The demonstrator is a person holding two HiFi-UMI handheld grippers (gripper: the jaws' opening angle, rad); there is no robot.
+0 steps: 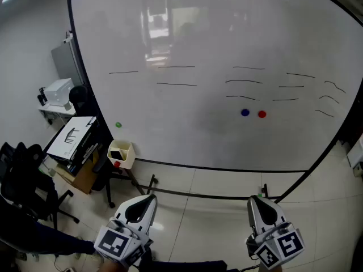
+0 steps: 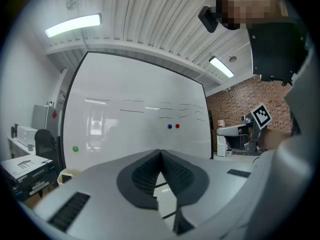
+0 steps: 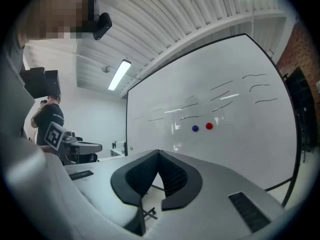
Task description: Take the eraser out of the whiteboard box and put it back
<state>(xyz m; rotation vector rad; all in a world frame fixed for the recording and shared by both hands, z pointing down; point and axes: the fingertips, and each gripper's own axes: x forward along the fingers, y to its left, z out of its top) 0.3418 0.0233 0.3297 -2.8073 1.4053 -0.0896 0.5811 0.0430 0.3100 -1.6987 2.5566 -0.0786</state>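
Note:
A cream whiteboard box (image 1: 121, 153) hangs at the lower left corner of the whiteboard (image 1: 215, 33). Something red (image 1: 117, 164) shows inside it; I cannot make out the eraser itself. My left gripper (image 1: 148, 198) is held low, to the right of and below the box, well apart from it. Its fingertips meet with nothing between them. My right gripper (image 1: 253, 200) hangs further right, also shut and empty. In the left gripper view the box's rim (image 2: 65, 174) peeks out at the left, beside the closed left gripper (image 2: 160, 153). The right gripper (image 3: 159, 152) faces the board.
Blue (image 1: 244, 112), red (image 1: 261, 114) and green (image 1: 118, 124) magnets and short drawn lines mark the board. Its stand's legs (image 1: 152, 181) rest on the tiled floor. A stack of papers (image 1: 72, 136), a cardboard box, a printer (image 1: 57, 91) and a black chair (image 1: 25, 183) crowd the left.

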